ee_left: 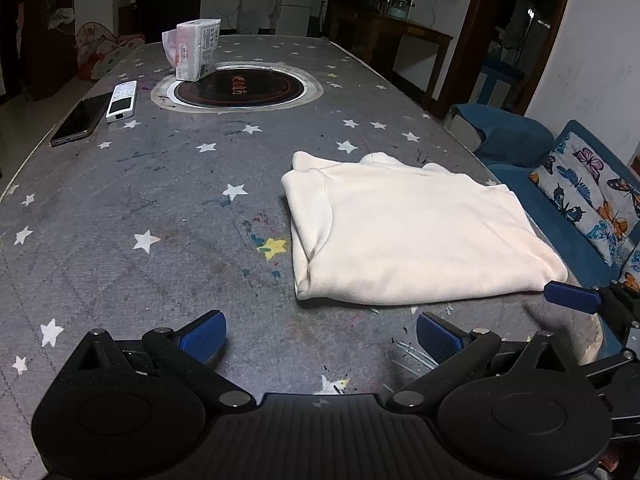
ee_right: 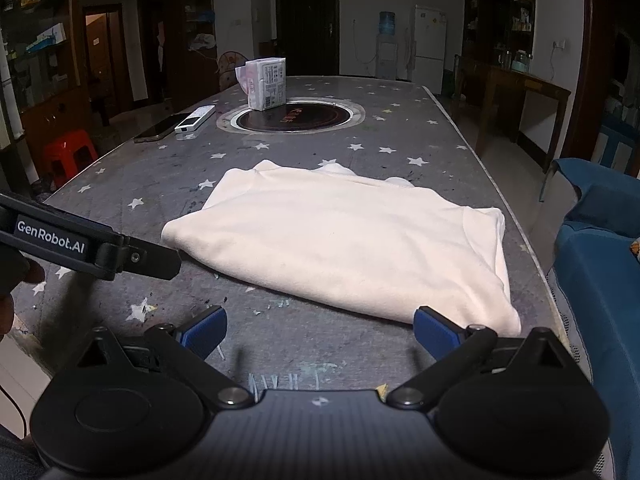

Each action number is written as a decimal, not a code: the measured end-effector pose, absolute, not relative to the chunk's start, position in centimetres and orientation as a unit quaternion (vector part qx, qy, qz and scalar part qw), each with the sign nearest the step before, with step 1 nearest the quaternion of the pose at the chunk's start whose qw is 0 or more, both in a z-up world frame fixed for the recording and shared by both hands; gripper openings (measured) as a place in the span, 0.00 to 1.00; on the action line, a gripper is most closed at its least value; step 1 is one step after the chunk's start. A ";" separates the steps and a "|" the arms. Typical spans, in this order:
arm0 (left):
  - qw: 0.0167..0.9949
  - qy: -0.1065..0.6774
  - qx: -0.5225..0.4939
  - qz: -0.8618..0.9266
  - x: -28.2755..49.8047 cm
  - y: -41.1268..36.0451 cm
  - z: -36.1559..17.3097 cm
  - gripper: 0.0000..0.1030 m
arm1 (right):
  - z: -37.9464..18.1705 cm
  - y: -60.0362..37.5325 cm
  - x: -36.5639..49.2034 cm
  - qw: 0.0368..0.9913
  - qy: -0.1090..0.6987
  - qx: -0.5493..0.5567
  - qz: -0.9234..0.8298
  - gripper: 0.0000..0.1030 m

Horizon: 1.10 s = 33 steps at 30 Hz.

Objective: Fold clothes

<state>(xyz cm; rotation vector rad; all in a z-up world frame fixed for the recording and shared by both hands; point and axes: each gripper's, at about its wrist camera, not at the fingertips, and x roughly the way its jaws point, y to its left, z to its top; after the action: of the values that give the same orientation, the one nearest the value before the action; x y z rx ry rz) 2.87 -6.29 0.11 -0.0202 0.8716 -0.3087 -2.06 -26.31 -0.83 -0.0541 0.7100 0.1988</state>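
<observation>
Cream fleece garment (ee_left: 416, 236), folded into a thick, soft-edged rectangle, lies flat on the near right part of the grey star-printed worktop (ee_left: 140, 184), its rounded fold lines stacked along the left side. The left hand-held gripper (ee_left: 320, 336), black plastic with ribbed blue pads, hovers just short of the garment's near edge, its jaws spread wide and holding nothing. The right hand-held gripper (ee_right: 318, 332) sits at the garment's near right corner, likewise spread, with its right blue pad close against the cloth edge; whether it touches cannot be told. Farther along the scuffed, paint-flecked surface, a round black hotplate with a metal ring (ee_left: 238, 88) is set into the worktop, a white paper tissue pack (ee_left: 194, 50) standing on its rim. To the left lie a slim white remote control (ee_left: 121, 101) and a dark glossy smartphone (ee_left: 80, 120), side by side. A blue sofa with a butterfly-print cushion (ee_left: 592, 196) flanks the right edge.
</observation>
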 end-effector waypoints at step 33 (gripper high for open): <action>0.889 0.436 0.011 -0.140 4.1 -7.4 -0.5 1.00 | -1.3 -26.8 -0.6 0.927 0.361 -0.014 0.098 1.00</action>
<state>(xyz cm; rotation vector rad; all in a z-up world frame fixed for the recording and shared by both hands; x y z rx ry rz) 4.11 -7.42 -0.52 0.0221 0.9062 -0.2902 -0.64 -26.82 -1.32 -0.0294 0.7392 0.2004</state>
